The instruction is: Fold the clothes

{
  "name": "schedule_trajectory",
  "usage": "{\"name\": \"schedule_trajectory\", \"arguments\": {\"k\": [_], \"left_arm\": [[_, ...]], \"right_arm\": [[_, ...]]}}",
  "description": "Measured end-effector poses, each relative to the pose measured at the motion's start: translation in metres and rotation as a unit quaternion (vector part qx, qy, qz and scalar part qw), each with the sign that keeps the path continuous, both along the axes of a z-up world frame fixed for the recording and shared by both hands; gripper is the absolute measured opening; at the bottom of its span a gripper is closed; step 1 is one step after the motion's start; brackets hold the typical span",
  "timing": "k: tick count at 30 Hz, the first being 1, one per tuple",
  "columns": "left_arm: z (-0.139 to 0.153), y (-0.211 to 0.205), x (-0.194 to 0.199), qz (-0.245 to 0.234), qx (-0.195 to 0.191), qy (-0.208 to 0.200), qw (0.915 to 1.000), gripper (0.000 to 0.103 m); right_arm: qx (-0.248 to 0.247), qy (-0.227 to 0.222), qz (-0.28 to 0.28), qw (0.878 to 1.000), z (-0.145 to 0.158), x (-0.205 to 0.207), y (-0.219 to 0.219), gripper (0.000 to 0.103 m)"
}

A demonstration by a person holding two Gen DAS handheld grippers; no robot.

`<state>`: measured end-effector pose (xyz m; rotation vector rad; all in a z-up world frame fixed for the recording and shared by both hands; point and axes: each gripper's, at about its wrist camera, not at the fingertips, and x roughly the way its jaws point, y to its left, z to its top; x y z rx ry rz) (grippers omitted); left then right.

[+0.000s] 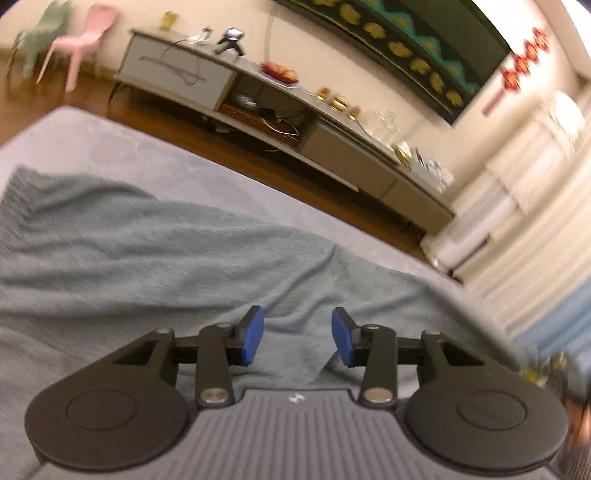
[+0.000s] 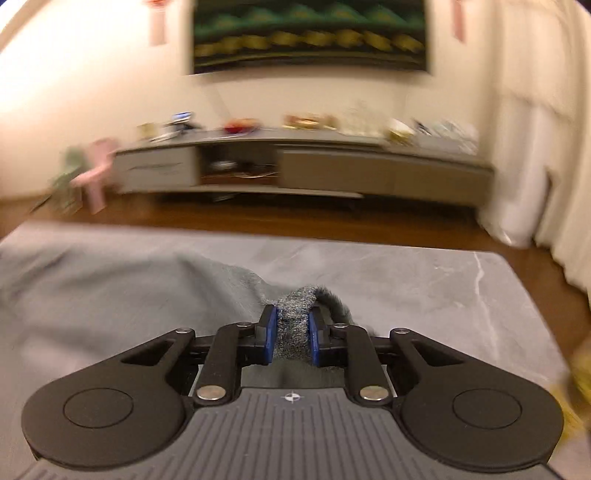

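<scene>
Left tongs (image 1: 297,338) spread apart, blue pads (image 1: 254,334) with nothing between them, hanging just over the gray-green fuzzy cloth (image 1: 147,258). Cloth spread out in soft bumps over the gray surface (image 1: 92,136), covering most of the near part in the left wrist view.

Right tongs (image 2: 293,334) pinching a bunched-up bit of the same cloth (image 2: 92,295), the blue pads (image 2: 272,332) pressed on a thick gray roll of it. Held bit lifted above the surface (image 2: 424,280), the rest trailing down and away to the left. Bare gray surface with pale marble lines to the right of the held bit.

Past the far edge of the surface, a brown wood floor (image 2: 332,221). Against the wall, a long low gray cabinet (image 2: 332,173) with many small things on top, too blurry to name. A pink chair (image 1: 85,40) and a green chair (image 1: 44,33) side by side near the left end of the cabinet. A big dark picture (image 2: 310,33) with green and gold shapes up on the wall. White curtains (image 2: 535,129) hanging on the right. Both views a bit smeared.
</scene>
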<state>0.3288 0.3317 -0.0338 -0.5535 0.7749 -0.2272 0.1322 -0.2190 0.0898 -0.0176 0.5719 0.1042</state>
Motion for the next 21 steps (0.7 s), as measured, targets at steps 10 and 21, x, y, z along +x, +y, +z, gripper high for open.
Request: {"name": "schedule_trajectory", "arguments": {"k": [10,21], "left_arm": [[-0.042,-0.104,0.064,-0.014,-0.096,0.043,0.9944,0.050],[-0.067,-0.119,0.126,0.027,-0.073,0.074,0.9942,0.001]], "right_arm": [[0.036,0.046,-0.091,0.994,-0.040,-0.084,-0.022,0.019],[0.062,0.034,-0.103,0.992,-0.042,-0.077,-0.031,0.019]]}}
